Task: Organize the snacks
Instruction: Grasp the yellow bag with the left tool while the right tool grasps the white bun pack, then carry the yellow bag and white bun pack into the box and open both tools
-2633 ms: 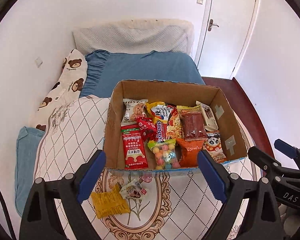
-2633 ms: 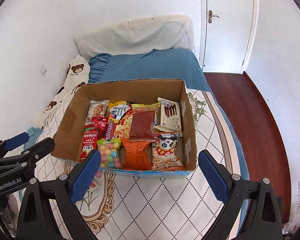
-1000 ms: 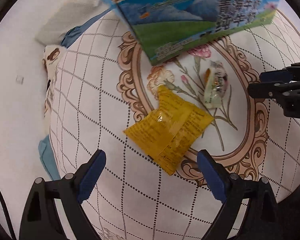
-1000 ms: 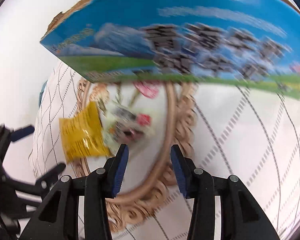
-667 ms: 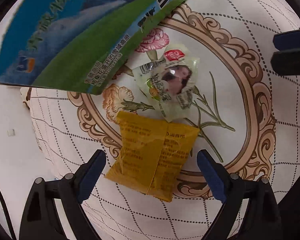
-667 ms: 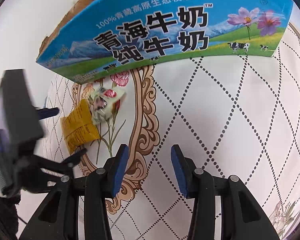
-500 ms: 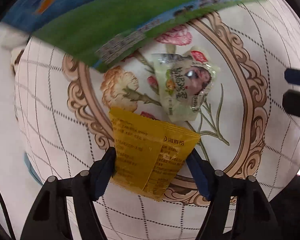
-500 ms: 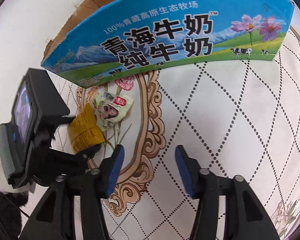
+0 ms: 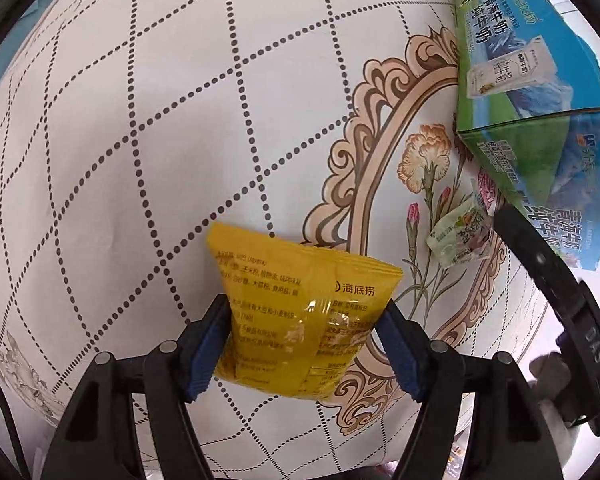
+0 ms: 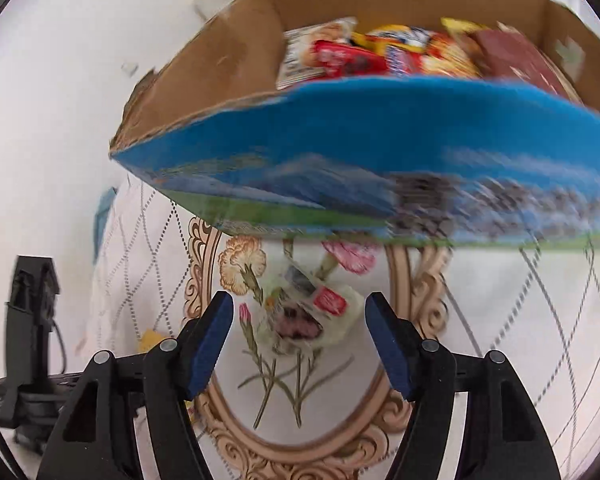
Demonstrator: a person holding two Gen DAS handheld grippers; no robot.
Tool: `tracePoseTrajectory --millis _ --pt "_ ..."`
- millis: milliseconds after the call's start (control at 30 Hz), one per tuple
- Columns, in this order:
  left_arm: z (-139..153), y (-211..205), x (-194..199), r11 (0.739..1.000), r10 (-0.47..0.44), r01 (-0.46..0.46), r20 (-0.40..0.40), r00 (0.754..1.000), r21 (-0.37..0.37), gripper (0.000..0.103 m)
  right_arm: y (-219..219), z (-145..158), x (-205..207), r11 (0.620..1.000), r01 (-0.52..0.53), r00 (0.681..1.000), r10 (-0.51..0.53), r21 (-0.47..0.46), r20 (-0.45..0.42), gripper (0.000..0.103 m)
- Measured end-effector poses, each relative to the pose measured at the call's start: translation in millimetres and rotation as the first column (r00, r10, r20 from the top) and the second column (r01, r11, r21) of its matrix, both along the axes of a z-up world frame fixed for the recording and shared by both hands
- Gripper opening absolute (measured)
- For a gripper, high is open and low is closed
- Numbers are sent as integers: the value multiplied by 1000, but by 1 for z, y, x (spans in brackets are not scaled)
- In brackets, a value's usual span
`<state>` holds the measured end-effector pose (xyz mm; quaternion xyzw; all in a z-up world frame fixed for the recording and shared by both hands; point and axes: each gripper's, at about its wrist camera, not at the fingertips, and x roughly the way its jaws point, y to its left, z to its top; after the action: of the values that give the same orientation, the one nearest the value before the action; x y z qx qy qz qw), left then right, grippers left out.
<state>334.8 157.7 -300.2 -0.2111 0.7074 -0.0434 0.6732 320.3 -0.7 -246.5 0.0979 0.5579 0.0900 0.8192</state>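
Observation:
My left gripper (image 9: 304,322) is shut on a yellow snack packet (image 9: 292,268), its blue pads pressing the packet's two sides just above the quilt. A small pale green packet (image 10: 308,316) lies on the quilt's flower print close to the box. My right gripper (image 10: 299,308) hovers over it with its jaws opening; the packet sits between the pads, which do not touch it. The left wrist view shows the same packet (image 9: 460,236) with a right finger (image 9: 540,268) beside it. The blue and green milk carton box (image 10: 340,152) holds several snacks (image 10: 380,56).
A white quilt (image 9: 140,120) with a dotted diamond pattern and an ornate beige oval covers the bed. The box (image 9: 532,92) stands at the oval's far edge. The left gripper's body (image 10: 32,320) shows at the left of the right wrist view.
The left gripper's jaws have closed on the yellow packet, and it has rolled and sunk. The right gripper's jaws have spread and it has moved over the small pale green packet.

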Motion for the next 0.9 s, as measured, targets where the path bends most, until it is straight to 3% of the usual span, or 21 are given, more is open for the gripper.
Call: tracePoseTrajectory --millis 200,267,467,667,900 --pt "-12 -2 -1 1000 1 -1 2 1000 -3 70 35 -28 17 984 -23 998 11 -174 -67 69" --pt "-7 -2 -5 1000 13 -13 33 999 -13 70 40 -32 15 980 -52 997 39 -190 -72 60" --pt "-2 -3 -2 1000 -22 23 39 999 -14 70 36 -36 -10 972 -123 986 97 -199 -136 56" --pt "-7 -39 -7 987 -141 138 30 990 82 70 24 -36 -47 974 -140 977 107 -179 -186 56" --pt "-9 -74 -12 950 -235 217 57 970 224 66 22 -45 -49 977 -108 982 76 -183 -172 57"
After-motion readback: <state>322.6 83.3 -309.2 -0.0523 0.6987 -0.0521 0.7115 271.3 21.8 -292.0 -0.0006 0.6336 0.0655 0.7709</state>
